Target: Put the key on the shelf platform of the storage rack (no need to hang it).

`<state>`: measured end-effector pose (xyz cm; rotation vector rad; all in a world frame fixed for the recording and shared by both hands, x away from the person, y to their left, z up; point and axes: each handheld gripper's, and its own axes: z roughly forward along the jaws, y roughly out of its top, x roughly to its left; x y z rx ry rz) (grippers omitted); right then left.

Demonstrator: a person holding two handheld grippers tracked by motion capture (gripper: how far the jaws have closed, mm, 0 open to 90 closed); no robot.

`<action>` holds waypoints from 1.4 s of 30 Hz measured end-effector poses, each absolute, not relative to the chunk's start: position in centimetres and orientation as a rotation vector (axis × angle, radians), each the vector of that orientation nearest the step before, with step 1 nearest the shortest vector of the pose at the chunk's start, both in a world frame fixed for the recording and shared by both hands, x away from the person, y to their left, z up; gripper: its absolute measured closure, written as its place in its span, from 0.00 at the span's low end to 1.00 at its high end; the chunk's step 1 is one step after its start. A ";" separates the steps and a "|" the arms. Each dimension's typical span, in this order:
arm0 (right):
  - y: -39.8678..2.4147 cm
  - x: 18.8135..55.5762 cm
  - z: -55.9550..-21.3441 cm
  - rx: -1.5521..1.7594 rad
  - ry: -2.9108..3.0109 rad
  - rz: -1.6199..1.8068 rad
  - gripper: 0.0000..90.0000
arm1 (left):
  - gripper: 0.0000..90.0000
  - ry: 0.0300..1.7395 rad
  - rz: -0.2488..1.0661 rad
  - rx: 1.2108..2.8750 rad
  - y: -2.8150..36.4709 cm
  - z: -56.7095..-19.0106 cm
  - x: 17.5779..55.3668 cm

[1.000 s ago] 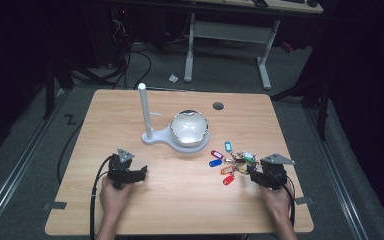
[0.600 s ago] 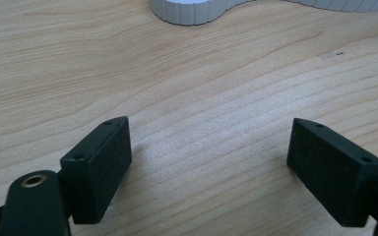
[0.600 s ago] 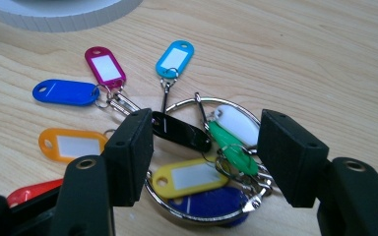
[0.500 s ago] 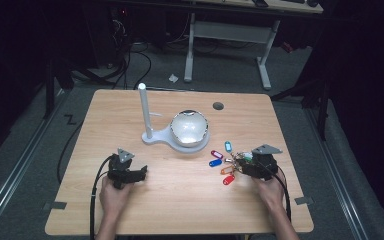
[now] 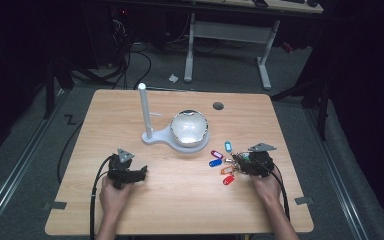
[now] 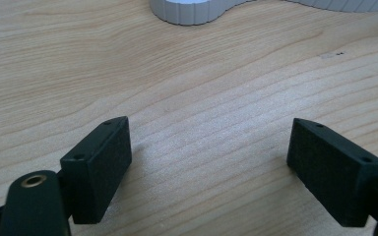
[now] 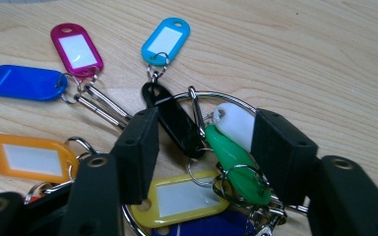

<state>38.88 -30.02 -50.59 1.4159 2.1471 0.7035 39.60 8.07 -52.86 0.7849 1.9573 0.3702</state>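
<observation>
We are early in picking up the bunch of coloured plastic key tags on a metal ring (image 7: 197, 147), lying right of the white dome-shaped lamp base (image 5: 190, 129). Our right gripper (image 7: 202, 142) has been closing, its jaws straddling the black and green tags without pinching yet; grasping and lifting remain. Our left gripper (image 6: 211, 162) rests wide open and empty, left of the lamp.

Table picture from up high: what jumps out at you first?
The bunch of bright plastic key tags on a metal ring, fanned out on the right of the wooden table, catches the eye first, with the right gripper straddling it, jaws just closing. Next comes the white stand with a shiny round dome at the table's middle.
</observation>
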 end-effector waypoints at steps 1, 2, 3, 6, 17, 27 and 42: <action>-30.0 38.9 -50.7 1.416 2.149 0.699 0.54 | 0.19 1.957 0.370 0.785 8.1 -52.9 39.6; -30.0 39.0 -50.8 1.417 2.150 0.694 0.56 | 0.19 1.958 0.369 0.784 8.1 -52.9 39.6; -29.9 39.0 -50.9 1.416 2.147 0.685 0.57 | 0.19 1.958 0.370 0.784 8.1 -52.9 39.6; -30.1 39.2 -51.0 1.430 2.155 0.699 0.64 | 0.19 1.958 0.370 0.785 8.1 -52.9 39.6; -31.2 39.7 -51.1 1.487 2.162 0.771 0.81 | 0.19 1.958 0.370 0.784 8.1 -52.9 39.6; -30.8 39.4 -51.0 1.430 2.187 0.745 0.91 | 0.19 1.957 0.370 0.785 8.1 -52.9 39.6; -32.4 37.5 -45.5 1.369 2.109 0.980 0.91 | 0.19 1.957 0.370 0.785 8.1 -52.9 39.6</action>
